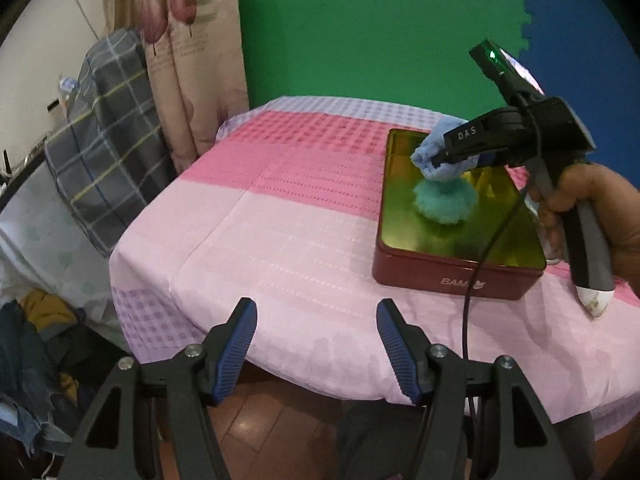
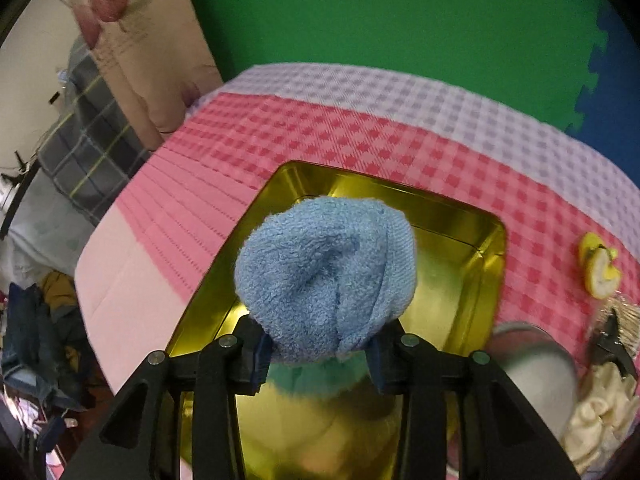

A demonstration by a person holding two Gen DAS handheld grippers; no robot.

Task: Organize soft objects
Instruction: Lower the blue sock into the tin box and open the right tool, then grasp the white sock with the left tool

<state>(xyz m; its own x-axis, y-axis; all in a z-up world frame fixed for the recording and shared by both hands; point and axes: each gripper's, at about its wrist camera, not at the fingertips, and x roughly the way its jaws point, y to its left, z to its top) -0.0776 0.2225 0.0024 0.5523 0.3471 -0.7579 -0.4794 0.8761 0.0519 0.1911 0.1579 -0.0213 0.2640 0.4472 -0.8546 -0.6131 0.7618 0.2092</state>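
gripping a rolled blue towel (image 2: 326, 276), the right claw (image 2: 320, 354) hangs over the gold-lined tin (image 2: 490, 240), its fingers pinched on the cloth. a teal fluffy ball (image 1: 444, 200) sits in the tin right under the towel. the left claw (image 1: 316, 340) gapes wide at 6 o'clock, holding nothing, above the desk (image 1: 280, 220) edge. green wall fills 12 o'clock. only the right wrist view shows a yellow toy (image 2: 600, 270) at 3 o'clock and cream cloth (image 2: 600, 408) at 4 o'clock.
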